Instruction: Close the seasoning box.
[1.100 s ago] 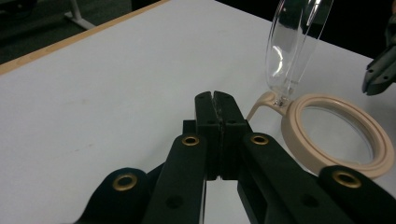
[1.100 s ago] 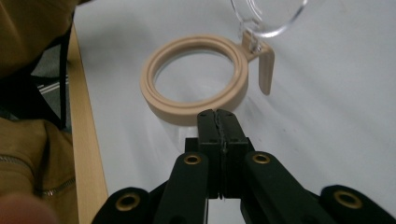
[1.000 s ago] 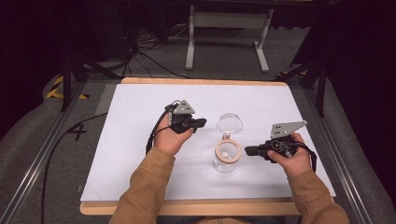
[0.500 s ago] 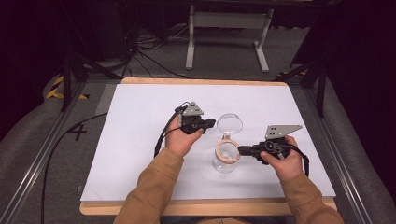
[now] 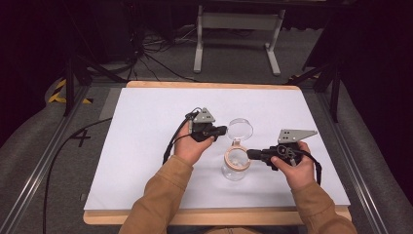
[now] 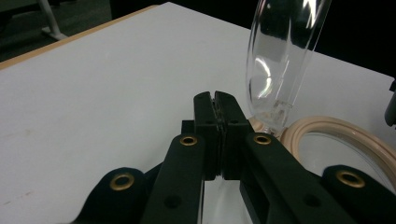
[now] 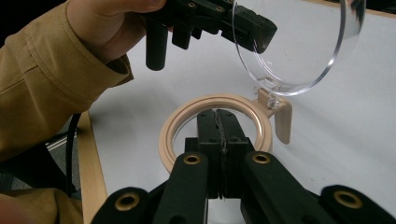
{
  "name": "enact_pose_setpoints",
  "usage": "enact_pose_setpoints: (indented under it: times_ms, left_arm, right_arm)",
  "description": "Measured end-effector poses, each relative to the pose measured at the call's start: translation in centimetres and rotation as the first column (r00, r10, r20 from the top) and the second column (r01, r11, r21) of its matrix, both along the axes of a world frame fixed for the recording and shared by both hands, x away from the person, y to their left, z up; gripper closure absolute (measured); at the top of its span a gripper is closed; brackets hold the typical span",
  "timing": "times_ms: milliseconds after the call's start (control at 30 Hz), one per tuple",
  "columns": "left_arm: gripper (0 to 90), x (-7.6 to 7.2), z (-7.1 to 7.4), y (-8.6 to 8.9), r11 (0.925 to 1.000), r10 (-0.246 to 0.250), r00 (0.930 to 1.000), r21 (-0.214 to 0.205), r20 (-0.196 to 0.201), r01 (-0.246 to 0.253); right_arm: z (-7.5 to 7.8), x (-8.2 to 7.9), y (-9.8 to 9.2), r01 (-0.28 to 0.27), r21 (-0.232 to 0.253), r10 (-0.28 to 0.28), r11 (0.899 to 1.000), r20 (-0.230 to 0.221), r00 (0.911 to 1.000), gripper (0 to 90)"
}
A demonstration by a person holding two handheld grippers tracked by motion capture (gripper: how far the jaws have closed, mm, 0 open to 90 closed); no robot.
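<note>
Near the middle of the white desk [image 5: 146, 146] stands a clear jar [image 5: 235, 165] with a beige rim and its clear hinged lid [image 5: 240, 129] swung open, contents indiscernible, between the left claw [image 5: 220, 130] and right claw [image 5: 251, 154], both closed on nothing.

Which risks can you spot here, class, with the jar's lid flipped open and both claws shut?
1. The right claw seems clamped on the beige rim of the clear jar; a sideways pull could tip it.
2. The left claw sits right beside the upright clear lid; a hard push might strain the small hinge or knock the jar over.
</note>
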State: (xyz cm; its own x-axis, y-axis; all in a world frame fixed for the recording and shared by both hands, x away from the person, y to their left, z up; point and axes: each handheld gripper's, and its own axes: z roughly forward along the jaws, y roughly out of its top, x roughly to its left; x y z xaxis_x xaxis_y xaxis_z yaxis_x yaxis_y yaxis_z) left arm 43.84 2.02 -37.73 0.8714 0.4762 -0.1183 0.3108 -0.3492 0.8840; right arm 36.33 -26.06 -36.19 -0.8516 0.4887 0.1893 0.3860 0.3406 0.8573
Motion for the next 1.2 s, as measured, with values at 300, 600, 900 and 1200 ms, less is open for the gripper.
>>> enact_pose_setpoints:
  times_ms: [300, 600, 900, 1200]
  left_arm:
    - [88.4, -0.5, 0.4, 0.0, 0.9998, -0.018, 0.9996, 0.001, 0.021, 0.018]
    - [88.0, -1.3, 1.6, 0.5, 0.9974, -0.056, 0.9953, 0.051, 0.080, 0.052]
    - [87.6, -1.9, 2.5, 0.9, 0.9939, -0.094, 0.9923, 0.065, 0.080, 0.089]
    - [86.3, -2.2, 3.1, 1.3, 0.9938, -0.090, 0.9932, 0.072, 0.073, 0.085]
  right_arm:
    - [0.1, 0.1, 0.0, -0.003, 0.007, 0.003, 1.000, 0.001, 1.0000, 90.0]
    - [0.3, 0.2, 0.3, -0.018, 0.009, 0.018, 1.000, 0.000, 0.9998, 90.0]
    - [0.5, 0.2, 0.2, -0.015, 0.012, 0.015, 1.000, -0.003, 0.9999, 90.0]
    - [0.5, 0.1, 0.4, -0.028, -0.003, 0.028, 1.000, -0.016, 0.9995, 90.0]
